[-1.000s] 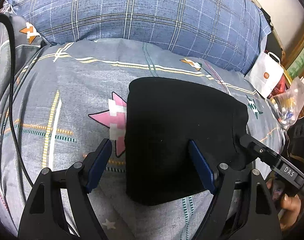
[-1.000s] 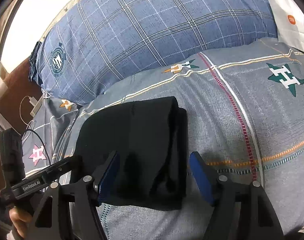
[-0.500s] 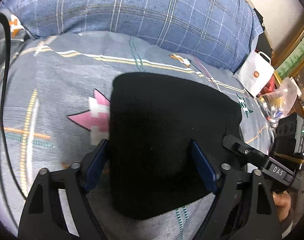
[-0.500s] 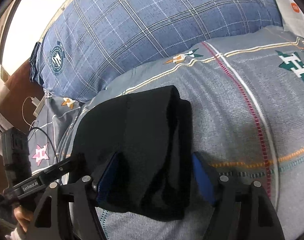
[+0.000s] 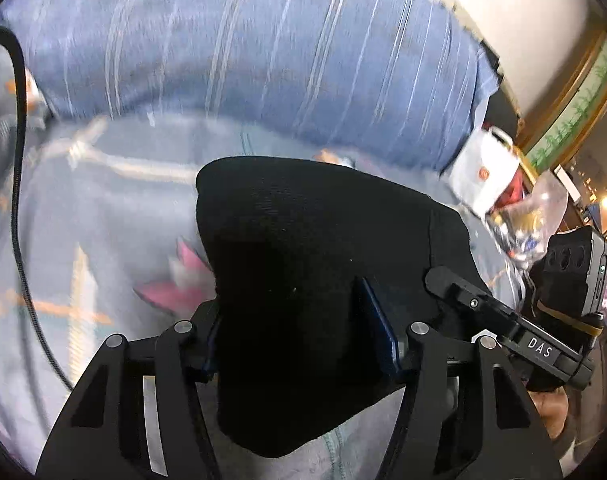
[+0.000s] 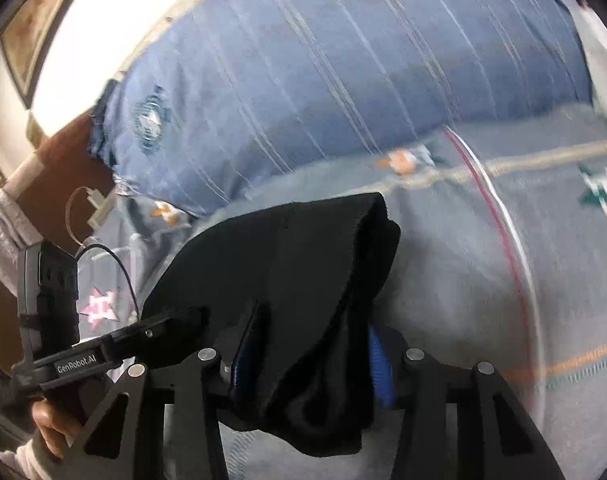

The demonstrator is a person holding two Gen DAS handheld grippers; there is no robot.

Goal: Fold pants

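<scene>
Black knit pants (image 5: 303,248), folded into a thick bundle, lay on the grey patterned bed (image 5: 115,216) just in front of the blue plaid pillow (image 5: 263,52). The left gripper (image 5: 299,334) and right gripper (image 6: 309,354) had just been closing, each now pinching the bundle's near edge between its fingers. To lift well, I judged both should rise together and level, so the layers would not slip apart.

Matt black knit cloth pants (image 5: 303,248)

Both claws, the left claw (image 5: 299,336) and the right claw (image 6: 309,354), have just been closing. Each grips black folded pants (image 5: 315,248) at the frame's bottom.
</scene>
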